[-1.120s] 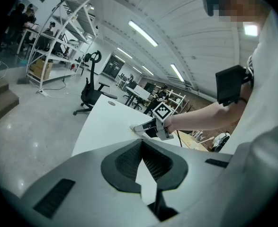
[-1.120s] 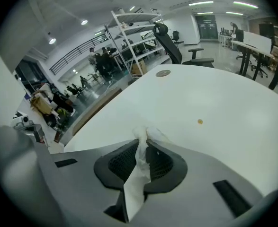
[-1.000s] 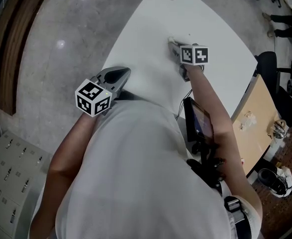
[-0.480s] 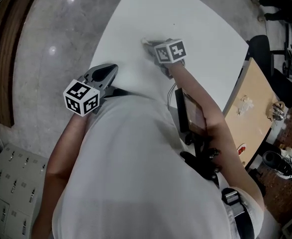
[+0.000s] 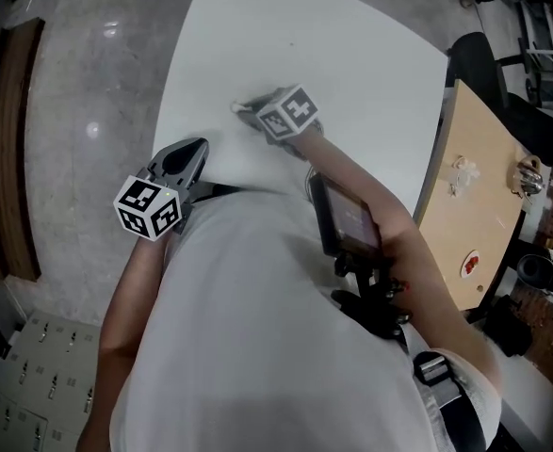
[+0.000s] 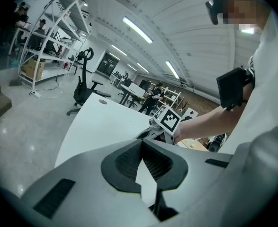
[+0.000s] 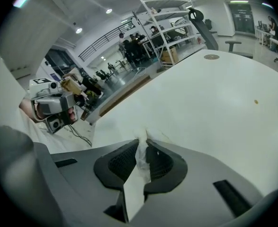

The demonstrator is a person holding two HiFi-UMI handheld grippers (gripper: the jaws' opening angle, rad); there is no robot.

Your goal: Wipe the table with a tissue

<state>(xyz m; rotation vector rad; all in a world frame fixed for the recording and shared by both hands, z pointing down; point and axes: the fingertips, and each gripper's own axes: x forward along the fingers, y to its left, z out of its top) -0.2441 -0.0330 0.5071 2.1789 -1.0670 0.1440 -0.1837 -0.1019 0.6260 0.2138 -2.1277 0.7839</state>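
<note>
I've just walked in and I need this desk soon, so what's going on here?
A person appears to be wiping the white curved table with a crumpled white tissue. The right gripper has its fingers shut on the tissue and presses it to the tabletop on the person's side. The left gripper is shut on nothing and is held by the table's near edge, taking no part.

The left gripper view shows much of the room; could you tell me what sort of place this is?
Probably an open-plan lab or workshop office: long ceiling strip lights, metal shelving racks along the wall, and an office chair standing beyond the white table.
</note>
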